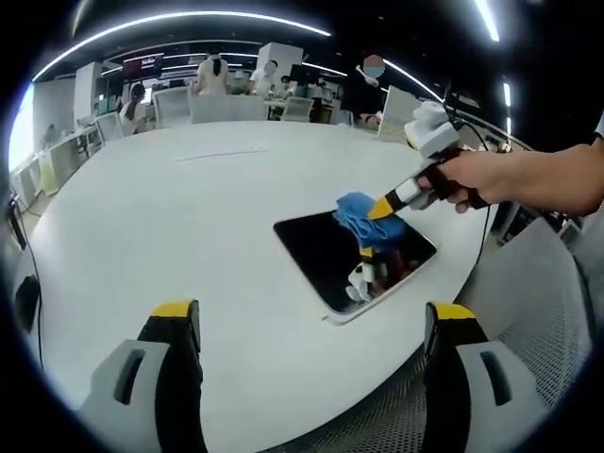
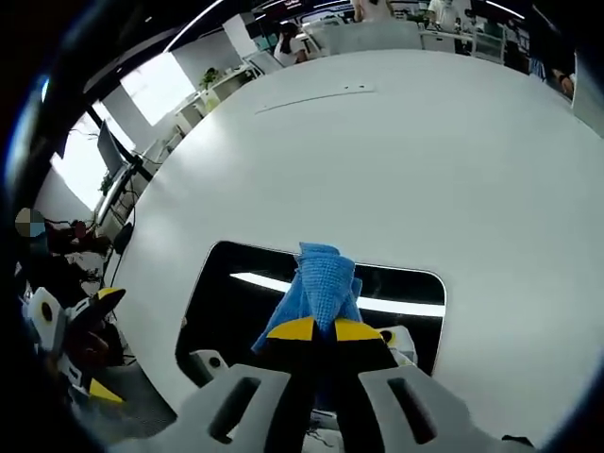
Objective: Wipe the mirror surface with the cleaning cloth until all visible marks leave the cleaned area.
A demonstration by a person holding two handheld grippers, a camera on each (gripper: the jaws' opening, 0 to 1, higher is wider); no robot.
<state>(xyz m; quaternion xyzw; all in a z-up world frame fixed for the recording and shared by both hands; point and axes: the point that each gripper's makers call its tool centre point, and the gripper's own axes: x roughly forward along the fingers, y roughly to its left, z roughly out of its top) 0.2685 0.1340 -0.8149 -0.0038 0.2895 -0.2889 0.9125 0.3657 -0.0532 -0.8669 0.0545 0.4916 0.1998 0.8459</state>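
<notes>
A dark rectangular mirror (image 1: 354, 255) lies flat on the white table near its edge. A blue cleaning cloth (image 1: 363, 214) rests on the mirror's far corner, pinched by my right gripper (image 1: 385, 209), which a hand holds from the right. In the right gripper view the blue cloth (image 2: 322, 286) hangs from the shut yellow-tipped right gripper (image 2: 316, 330) onto the mirror (image 2: 236, 293), which reflects ceiling lights. My left gripper (image 1: 311, 326) stands open above the table's near edge, short of the mirror, with nothing between its fingers.
The large white round table (image 1: 189, 217) stretches away to the left and back. The other gripper (image 2: 80, 340) shows at the left edge of the right gripper view. Desks, chairs and people (image 1: 212, 75) sit far behind. A grey mesh floor (image 1: 543, 311) lies beyond the table's edge.
</notes>
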